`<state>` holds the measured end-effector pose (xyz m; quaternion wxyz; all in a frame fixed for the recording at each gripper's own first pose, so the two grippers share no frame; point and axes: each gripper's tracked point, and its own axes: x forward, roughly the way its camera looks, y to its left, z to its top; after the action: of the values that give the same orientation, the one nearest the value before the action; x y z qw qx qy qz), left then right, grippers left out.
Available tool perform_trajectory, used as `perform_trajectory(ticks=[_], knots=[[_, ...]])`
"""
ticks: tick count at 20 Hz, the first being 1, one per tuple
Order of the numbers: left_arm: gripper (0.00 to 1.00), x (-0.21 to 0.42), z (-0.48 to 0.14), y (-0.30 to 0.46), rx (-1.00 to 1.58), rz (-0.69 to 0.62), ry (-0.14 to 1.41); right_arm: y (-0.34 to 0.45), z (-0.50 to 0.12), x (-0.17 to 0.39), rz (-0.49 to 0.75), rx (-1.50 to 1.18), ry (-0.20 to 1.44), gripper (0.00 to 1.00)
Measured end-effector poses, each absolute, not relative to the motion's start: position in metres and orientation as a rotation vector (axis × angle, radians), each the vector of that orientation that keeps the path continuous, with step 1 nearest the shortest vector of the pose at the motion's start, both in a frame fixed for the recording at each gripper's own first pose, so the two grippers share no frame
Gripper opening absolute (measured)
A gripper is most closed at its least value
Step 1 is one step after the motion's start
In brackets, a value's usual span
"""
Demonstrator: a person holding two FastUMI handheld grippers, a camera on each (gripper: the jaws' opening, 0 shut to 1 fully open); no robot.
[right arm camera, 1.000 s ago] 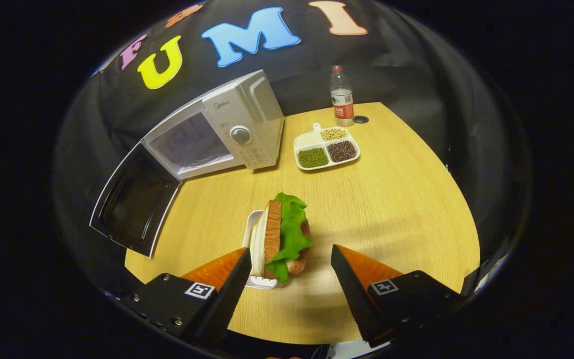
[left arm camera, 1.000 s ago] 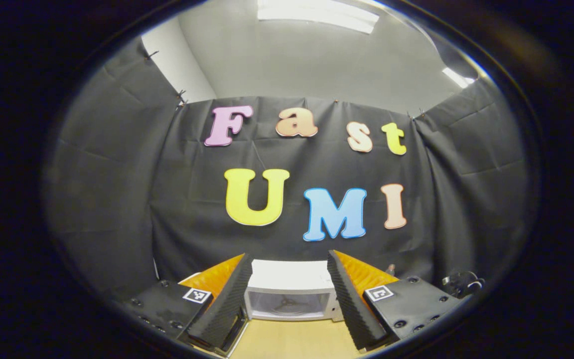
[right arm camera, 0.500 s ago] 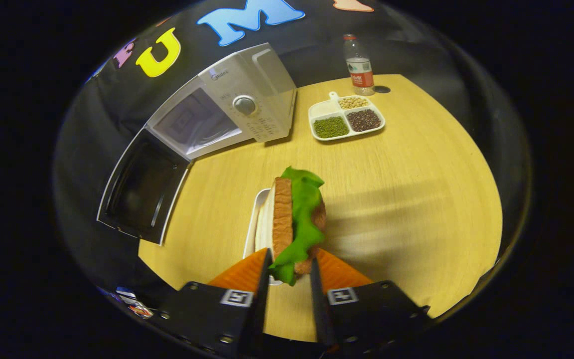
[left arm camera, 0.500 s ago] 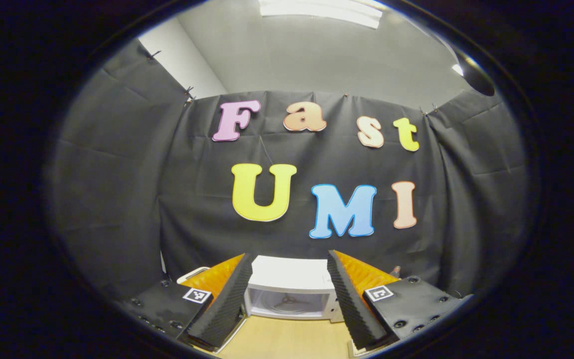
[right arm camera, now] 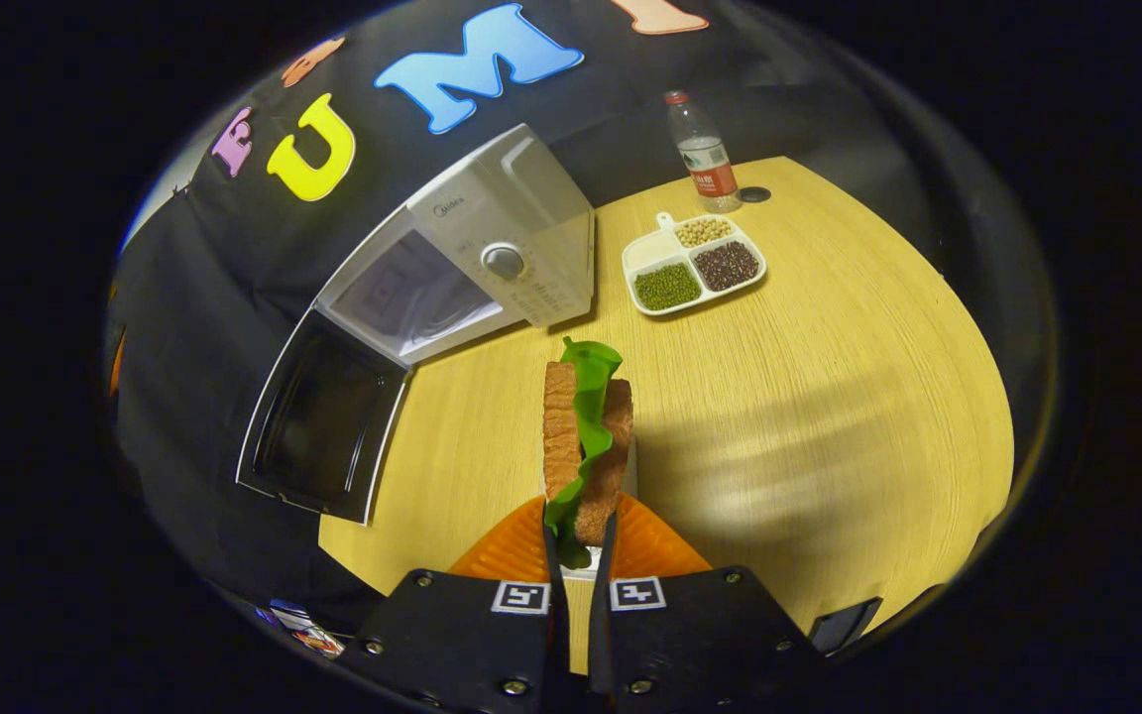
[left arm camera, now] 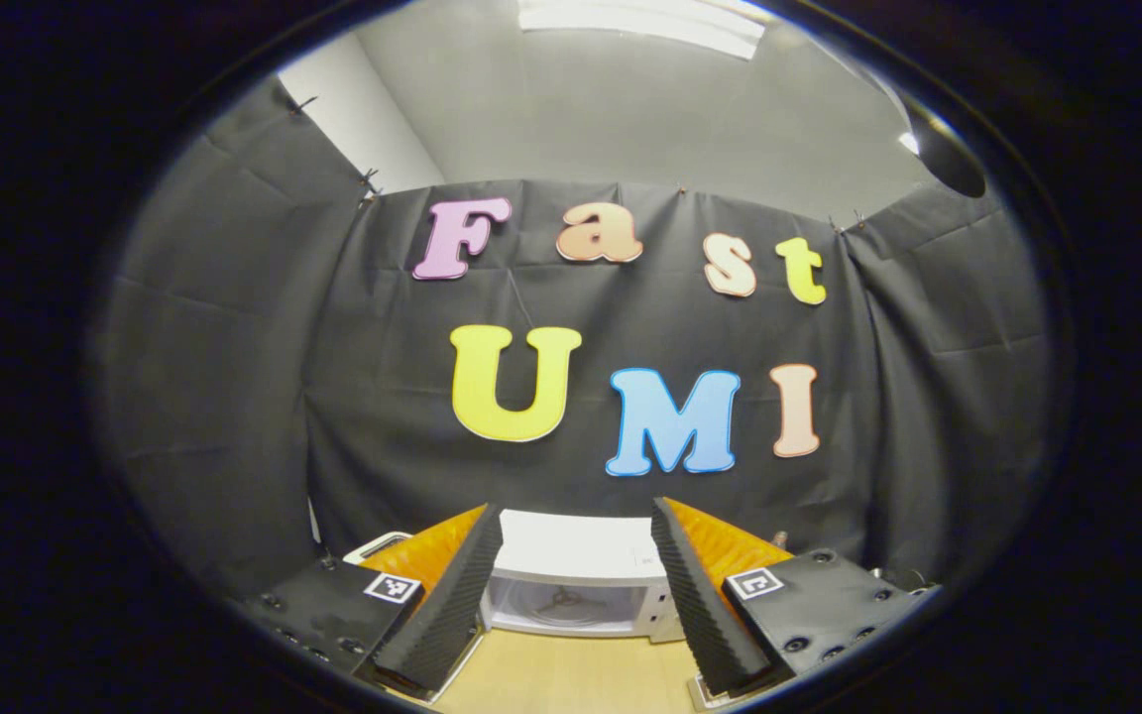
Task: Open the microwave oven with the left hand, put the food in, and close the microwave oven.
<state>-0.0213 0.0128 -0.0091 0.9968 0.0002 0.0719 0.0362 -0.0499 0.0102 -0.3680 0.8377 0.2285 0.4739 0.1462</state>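
Pinching the sandwich point(right arm camera: 586, 446) between both fingers, my right gripper point(right arm camera: 576, 540) holds it above the desk point(right arm camera: 809, 397); the microwave point(right arm camera: 472, 268), door point(right arm camera: 323, 426) open, sits ahead-left. My left gripper point(left arm camera: 576, 585) stays released, facing the microwave point(left arm camera: 571, 585).

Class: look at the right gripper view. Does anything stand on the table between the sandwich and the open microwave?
Nothing visible does. The right gripper is shut on the sandwich, and only bare table lies between it and the microwave, whose door hangs open to the left. The bean tray and bottle sit off to the right.
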Motion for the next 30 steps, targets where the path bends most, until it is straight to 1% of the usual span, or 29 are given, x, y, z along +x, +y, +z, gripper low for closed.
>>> perform_trajectory(ticks=[5,11,15,17,19,20,22,25,26,28,30], knots=[[0.98,-0.019,-0.006,0.064,-0.002,0.025,0.139,0.068,-0.315,-0.031,0.327,0.693,0.870,0.08],[0.98,-0.014,0.008,0.121,-0.039,-0.044,0.108,0.141,-0.283,0.001,0.313,0.820,0.741,0.07],[0.96,-0.009,0.016,0.152,-0.058,-0.055,0.103,0.184,-0.268,0.021,0.325,0.955,0.670,0.08],[0.96,-0.009,0.017,0.161,-0.080,-0.061,0.098,0.202,-0.269,0.038,0.305,1.040,0.654,0.07],[0.98,-0.005,0.018,0.166,-0.094,-0.075,0.093,0.218,-0.279,0.055,0.278,1.098,0.655,0.07],[0.96,-0.004,0.017,0.168,-0.098,-0.084,0.097,0.224,-0.282,0.060,0.264,1.120,0.655,0.08],[0.97,-0.001,0.017,0.173,-0.094,-0.098,0.095,0.234,-0.292,0.077,0.226,1.165,0.645,0.07],[0.96,0.004,0.009,0.182,-0.082,-0.101,0.096,0.244,-0.311,0.107,0.143,1.239,0.636,0.07],[0.97,0.006,0.002,0.184,-0.080,-0.104,0.114,0.248,-0.314,0.116,0.125,1.257,0.624,0.07],[0.96,0.005,-0.009,0.191,-0.067,-0.103,0.146,0.256,-0.322,0.129,0.102,1.270,0.611,0.07],[0.96,0.008,-0.014,0.204,-0.055,-0.077,0.156,0.262,-0.333,0.144,0.089,1.247,0.624,0.08]])
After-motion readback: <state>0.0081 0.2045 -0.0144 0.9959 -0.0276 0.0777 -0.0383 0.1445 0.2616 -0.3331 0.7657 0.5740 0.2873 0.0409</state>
